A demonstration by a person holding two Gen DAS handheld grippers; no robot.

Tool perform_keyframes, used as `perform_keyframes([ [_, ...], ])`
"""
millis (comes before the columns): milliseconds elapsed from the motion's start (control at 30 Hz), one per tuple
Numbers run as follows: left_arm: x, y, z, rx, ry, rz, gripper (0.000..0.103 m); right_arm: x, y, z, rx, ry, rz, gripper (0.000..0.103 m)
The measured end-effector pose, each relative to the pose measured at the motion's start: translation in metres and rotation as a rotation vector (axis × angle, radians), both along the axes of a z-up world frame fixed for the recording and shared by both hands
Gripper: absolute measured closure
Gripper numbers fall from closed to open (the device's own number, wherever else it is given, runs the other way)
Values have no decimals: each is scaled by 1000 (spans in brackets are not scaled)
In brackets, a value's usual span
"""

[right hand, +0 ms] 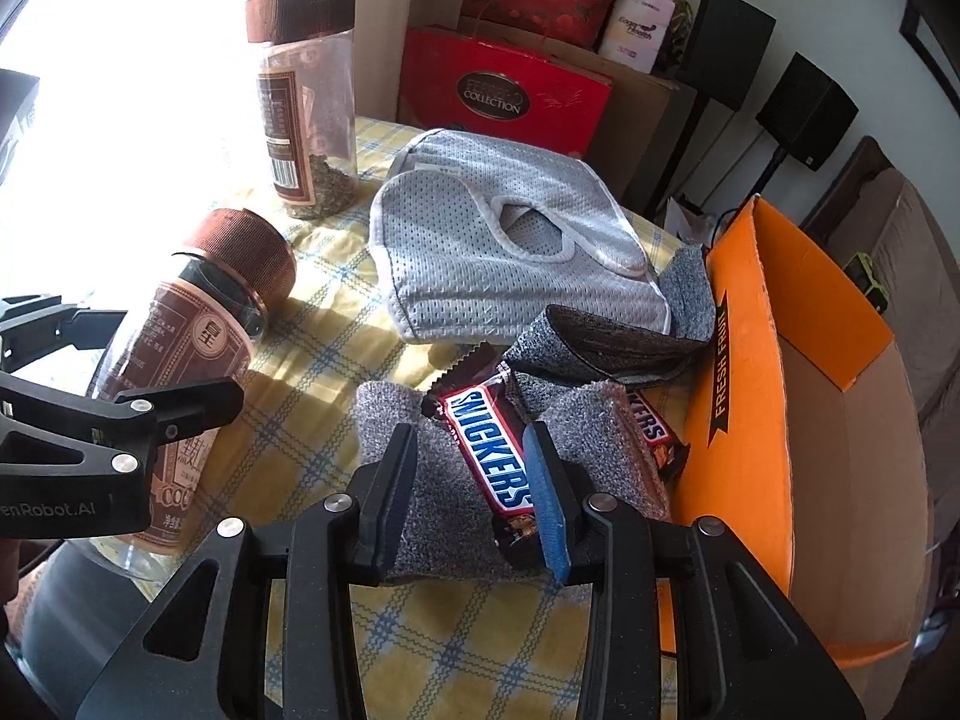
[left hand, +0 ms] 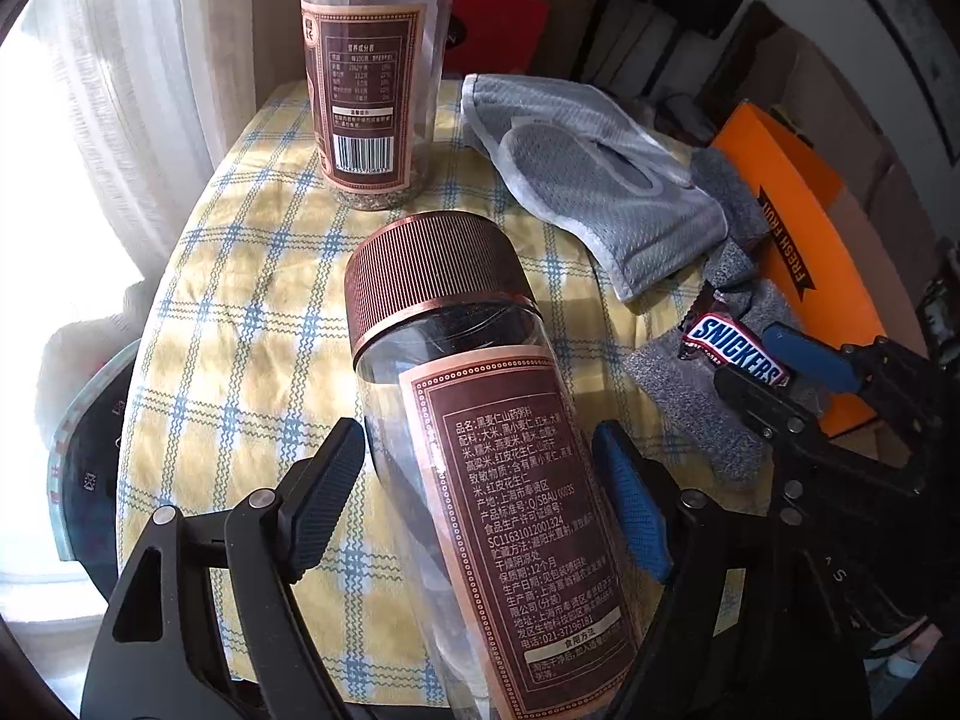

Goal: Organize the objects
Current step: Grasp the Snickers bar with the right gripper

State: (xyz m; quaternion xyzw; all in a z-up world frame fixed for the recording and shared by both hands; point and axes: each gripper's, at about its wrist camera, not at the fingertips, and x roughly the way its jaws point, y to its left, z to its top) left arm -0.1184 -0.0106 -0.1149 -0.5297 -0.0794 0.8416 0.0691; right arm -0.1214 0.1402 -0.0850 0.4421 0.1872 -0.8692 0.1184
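My left gripper (left hand: 480, 480) is shut on a clear jar with a brown ribbed lid (left hand: 480, 420), held tilted above the yellow plaid tablecloth (left hand: 240, 300); the jar also shows in the right wrist view (right hand: 180, 348). A second jar of the same kind (left hand: 372, 78) stands upright at the table's far side. My right gripper (right hand: 474, 480) stands around a Snickers bar (right hand: 492, 450) that lies on a grey cloth (right hand: 438, 450); its blue pad touches the bar, the black finger is apart. Another Snickers bar (right hand: 654, 426) lies beside it.
A grey mesh garment (right hand: 510, 240) lies in the table's middle. An orange cardboard box (right hand: 780, 390), open, stands at the right. A dark grey folded cloth (right hand: 600, 342) lies by it. Red gift boxes (right hand: 504, 90) and black speakers (right hand: 804, 108) stand behind.
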Motion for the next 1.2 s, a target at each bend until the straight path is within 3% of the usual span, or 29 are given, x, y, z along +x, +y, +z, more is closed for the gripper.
perform_keyframes([
  [133, 0, -7, -9, 108, -12, 1, 30, -1, -4, -7, 78, 27, 11, 67],
  [200, 1, -10, -9, 128, -14, 3, 32, 0, -7, -10, 118, 46, 13, 72],
  [267, 2, -10, -8, 133, -16, -6, 33, 1, -7, -9, 144, 68, 6, 93],
  [433, 5, -15, -6, 151, -21, -5, 36, -4, 9, 2, -12, 22, -13, 98],
  [733, 14, -24, 8, 212, 0, 1, 36, 8, 18, 17, -137, -1, -18, 98],
  [800, 15, -23, 10, 213, 0, -3, 36, 8, 16, 15, -133, -25, 0, 98],
  [967, 14, -20, 6, 204, -7, 4, 36, 3, 5, 1, 18, -16, 35, 70],
  [1200, 12, -19, -8, 193, -44, -4, 35, -7, -4, -19, 155, -32, 50, 64],
])
